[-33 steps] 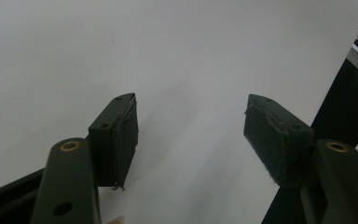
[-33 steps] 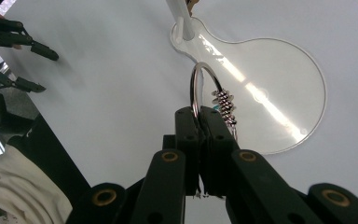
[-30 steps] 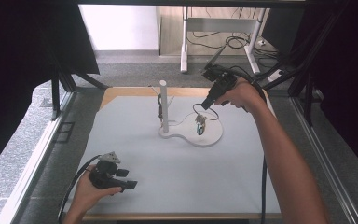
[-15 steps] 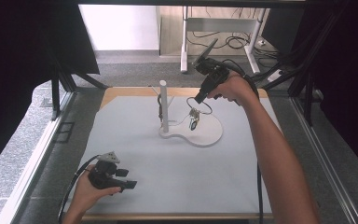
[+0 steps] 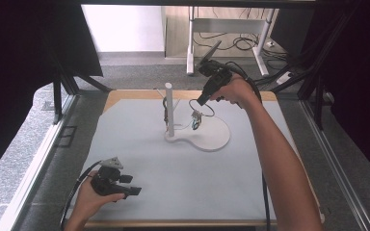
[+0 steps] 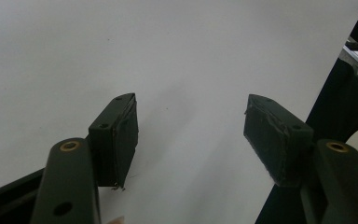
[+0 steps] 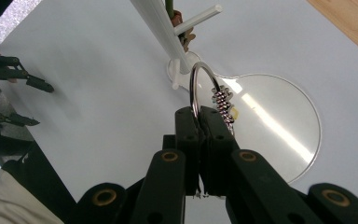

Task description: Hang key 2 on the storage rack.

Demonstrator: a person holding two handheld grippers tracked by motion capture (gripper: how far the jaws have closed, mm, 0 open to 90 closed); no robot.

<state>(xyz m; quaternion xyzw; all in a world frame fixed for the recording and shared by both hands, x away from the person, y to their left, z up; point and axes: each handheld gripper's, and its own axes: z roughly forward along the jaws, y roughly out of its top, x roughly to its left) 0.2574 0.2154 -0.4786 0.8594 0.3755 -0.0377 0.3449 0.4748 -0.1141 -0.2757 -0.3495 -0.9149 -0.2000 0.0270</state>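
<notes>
A silver key ring (image 7: 200, 84) with a small beaded charm hangs above the white stand (image 5: 207, 137) — pinched in the right gripper (image 5: 201, 102), arm outstretched. The left gripper (image 5: 134, 185) rests on the counter (image 5: 250, 183), fingers (image 6: 119, 135) released.

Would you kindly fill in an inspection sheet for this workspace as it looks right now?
Surface: pale mat on a wooden table.
Job's things: metal ring with a dangling charm; white stand with pegs on a round base.
Clutter: nothing seen.
Grippers: right claw shut on the metal ring, held above the base; left claw open, low over the mat.
Cables: one trails from each claw; more on the floor beyond.
Surroundings: dark curtains, desk legs behind.
</notes>
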